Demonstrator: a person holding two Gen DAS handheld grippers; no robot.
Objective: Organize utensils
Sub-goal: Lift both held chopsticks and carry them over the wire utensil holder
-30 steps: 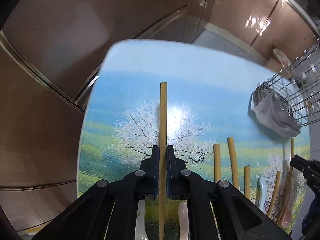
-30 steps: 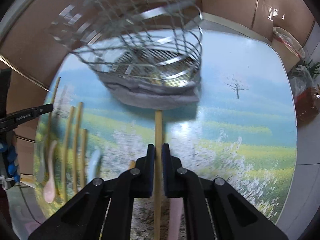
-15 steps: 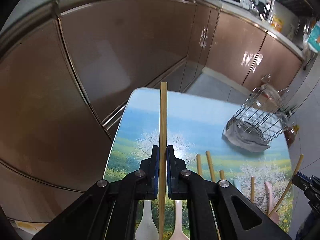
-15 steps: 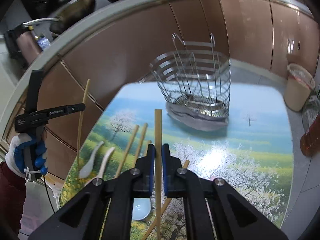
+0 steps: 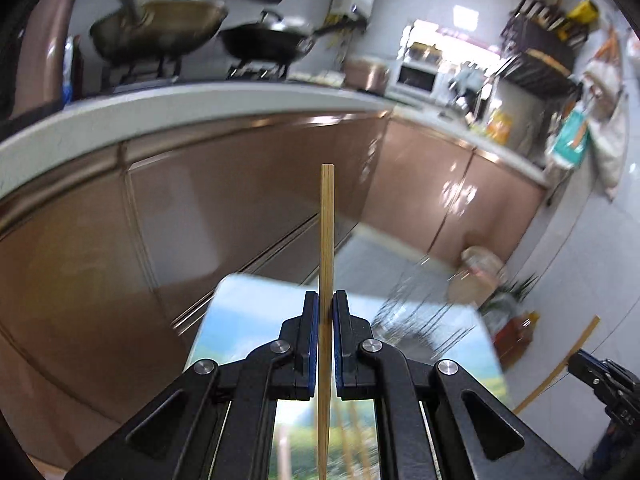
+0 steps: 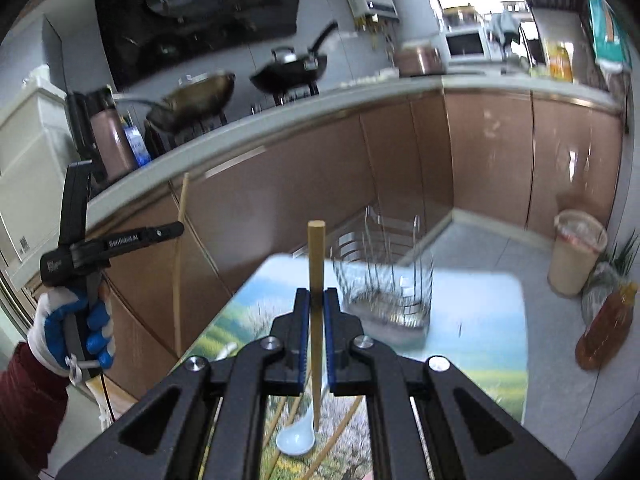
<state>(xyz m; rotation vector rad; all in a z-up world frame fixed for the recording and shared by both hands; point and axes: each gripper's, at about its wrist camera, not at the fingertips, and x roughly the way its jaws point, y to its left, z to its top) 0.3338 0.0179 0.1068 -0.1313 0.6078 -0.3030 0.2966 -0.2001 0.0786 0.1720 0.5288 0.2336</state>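
Kitchen cabinets in glossy brown run behind a low counter point(image 6: 480, 320) printed with a landscape of blossoming trees and green hills.

Seen from the left wrist camera, the left tongs point(image 5: 326, 336) are closed narrow on a wooden chopstick point(image 5: 326, 264), which stands up between the blue-lined pads; its blunt end rises well above the tips and its thin end runs down past the frame between the arms. From the right wrist camera, the right tongs point(image 6: 316, 332) are likewise clamped on a second chopstick point(image 6: 316, 264), blunt end up, its lower end hanging over a pale blue soup spoon point(image 6: 296, 438) on the counter below. Around that spoon lie more chopsticks point(image 6: 280, 420), crossing at angles.

Beyond the right tongs, a wire utensil basket point(image 6: 386, 280) stands on the far part of the counter, blurred; both held chopsticks are apart from it. At the left of the right view, a hand point(image 6: 72, 328) in a white and blue glove grips the handle of the left tongs. Further back, two woks point(image 6: 288, 70) sit on a stove, and a lidded bin point(image 6: 576, 252) stands on the floor.
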